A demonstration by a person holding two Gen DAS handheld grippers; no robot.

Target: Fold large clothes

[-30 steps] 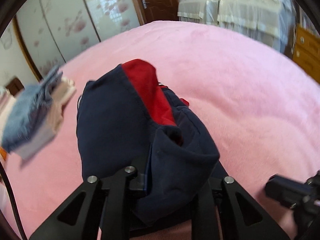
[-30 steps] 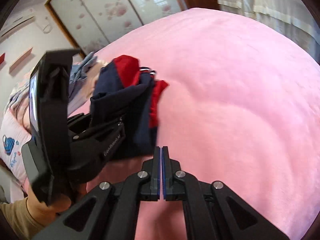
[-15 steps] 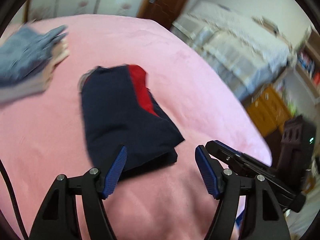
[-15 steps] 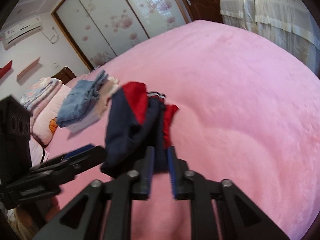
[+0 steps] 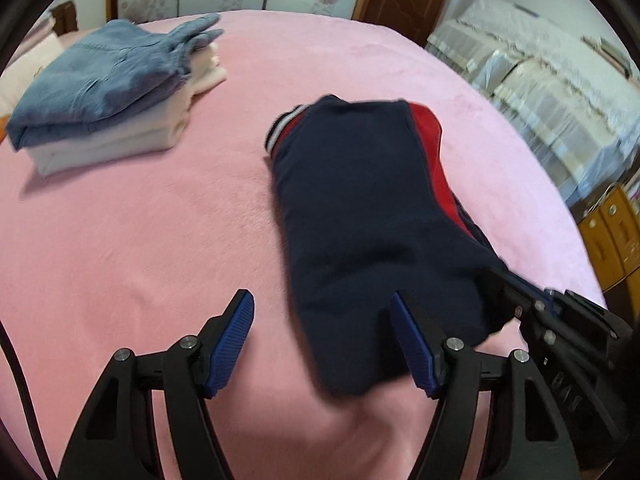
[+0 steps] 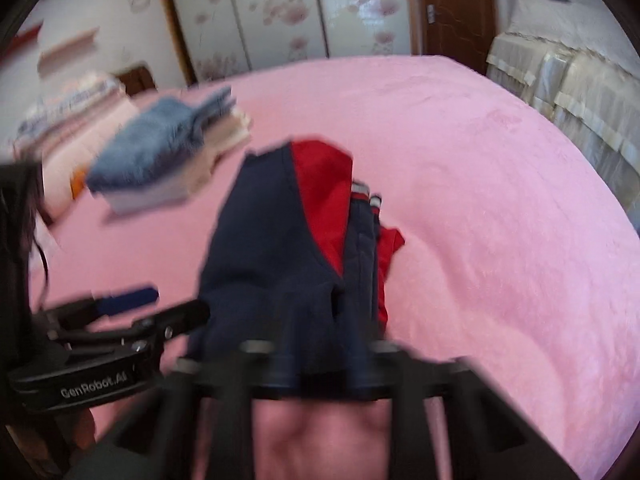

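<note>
Partly blurred: right gripper (image 6: 320, 364) closing, clamped on navy-red garment (image 5: 372, 216) on pink bed (image 5: 140, 240); left gripper (image 5: 322, 340) apart, closing, pressing nothing; folded stack (image 5: 108, 88) behind garment.

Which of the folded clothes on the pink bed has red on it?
The dark navy garment, lying just ahead of the grippers, has a red part along its edge. The blue denim piece and the cream one under it, stacked farther away, show no red.

Folded garment (image 5: 360, 208) lies on the bed (image 5: 140, 240), centre-right in the left wrist view. Stack of folded clothes (image 5: 108, 84) sits on the bed behind and left of it, well apart. Wardrobe (image 6: 280, 12) stands behind the bed.
</note>
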